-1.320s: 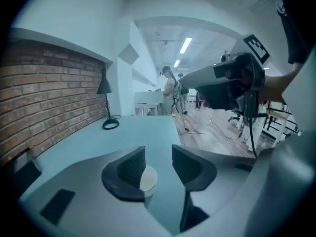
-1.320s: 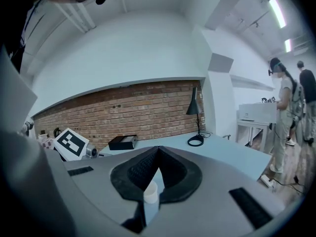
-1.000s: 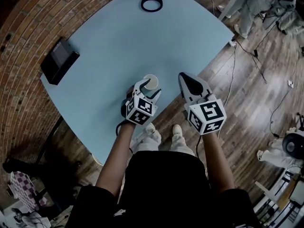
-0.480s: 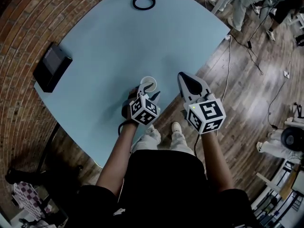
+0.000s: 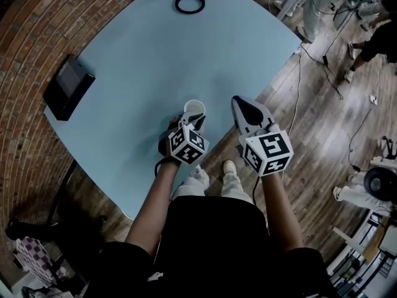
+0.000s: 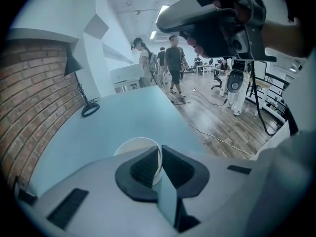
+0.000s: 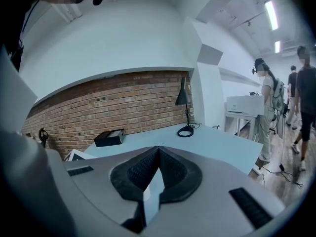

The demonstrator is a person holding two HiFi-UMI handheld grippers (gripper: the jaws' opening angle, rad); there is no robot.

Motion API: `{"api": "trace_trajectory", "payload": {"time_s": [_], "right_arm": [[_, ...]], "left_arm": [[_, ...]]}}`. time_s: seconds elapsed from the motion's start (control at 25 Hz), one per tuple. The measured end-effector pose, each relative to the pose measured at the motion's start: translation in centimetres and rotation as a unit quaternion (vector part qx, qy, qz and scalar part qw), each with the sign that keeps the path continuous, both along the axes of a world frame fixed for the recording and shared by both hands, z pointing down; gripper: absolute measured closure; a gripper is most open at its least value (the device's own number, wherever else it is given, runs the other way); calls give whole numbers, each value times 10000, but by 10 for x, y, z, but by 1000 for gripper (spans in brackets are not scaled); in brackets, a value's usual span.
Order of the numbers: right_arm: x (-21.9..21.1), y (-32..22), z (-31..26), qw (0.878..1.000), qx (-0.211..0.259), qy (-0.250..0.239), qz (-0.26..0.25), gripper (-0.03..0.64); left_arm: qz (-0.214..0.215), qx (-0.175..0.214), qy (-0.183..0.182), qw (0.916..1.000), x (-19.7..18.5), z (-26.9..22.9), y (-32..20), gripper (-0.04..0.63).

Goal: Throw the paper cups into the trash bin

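My left gripper (image 5: 197,120) has just been closing, and its jaws now pinch the wall of the paper cup (image 5: 194,107): one pad sits inside the rim, the other outside, with only the thin paper between them. The cup stands upright on the table (image 5: 155,54), close to the edge nearest me. My right gripper (image 5: 248,110) hangs beside it, past that edge, with its jaws together and nothing in them.

I judge the step in hand to be securing this grip before lifting. A one-wall pinch on a light paper cup is likely to let it swing or crumple, so I should keep the squeeze gentle and raise it straight up, without tipping. I would hold the left gripper's downward tilt steady so the rim does not slip out of the pads. No trash bin shows in any view, so I need to find it before carrying the cup off the table.
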State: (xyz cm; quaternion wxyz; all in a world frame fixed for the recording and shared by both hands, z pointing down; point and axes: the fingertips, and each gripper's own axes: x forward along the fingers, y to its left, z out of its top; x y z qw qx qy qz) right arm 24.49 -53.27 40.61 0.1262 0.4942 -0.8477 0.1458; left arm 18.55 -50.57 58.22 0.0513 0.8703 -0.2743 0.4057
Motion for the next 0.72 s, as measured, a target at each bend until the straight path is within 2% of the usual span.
{"api": "trace_trajectory", "payload": {"time_s": [0.72], "right_arm": [[2,9,-18,9984,174,-58,-529,612]], "left_arm": [[-628,371,441,9964,1,-59,3,568]]}}
